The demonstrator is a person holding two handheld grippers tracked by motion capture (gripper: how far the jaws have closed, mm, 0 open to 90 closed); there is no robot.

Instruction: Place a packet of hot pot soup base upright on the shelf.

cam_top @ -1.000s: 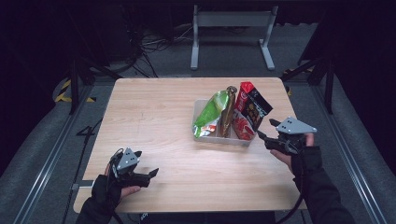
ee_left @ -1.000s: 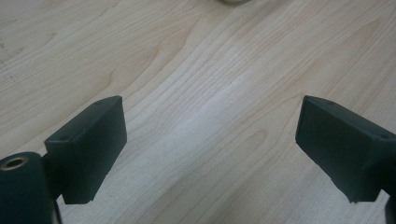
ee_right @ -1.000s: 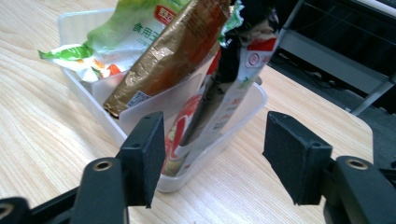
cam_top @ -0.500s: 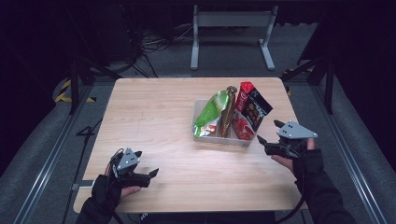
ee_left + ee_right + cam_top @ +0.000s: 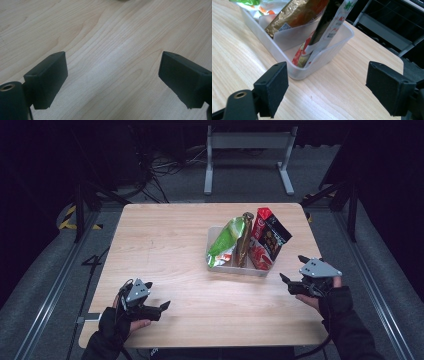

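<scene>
Three snack packets are standing upright in a clear plastic tray on the far right part of the wooden table. A red and black packet is sitting at the tray's right end, leaning out over its rim, a gold packet is standing just left of it, touching it, and a green packet is leaning at the left end. In the right gripper view the red and black packet is wedged in the tray's near corner, the gold packet is lying behind a thin divider, and the tray is resting flat on the wood.

Near the tray's right end, the right gripper is hovering over the table, close to the red and black packet but apart from it. Its jaws have just been opening and are now standing wide apart, nothing between them except bare wood and the tray corner beyond. A gloved hand is holding it from the near right edge.

Well apart, at the near left corner of the table, the left gripper is resting low over the wood in another gloved hand. Its jaws are also spread wide, gripping nothing, with plain tabletop showing between them in the left gripper view.
</scene>
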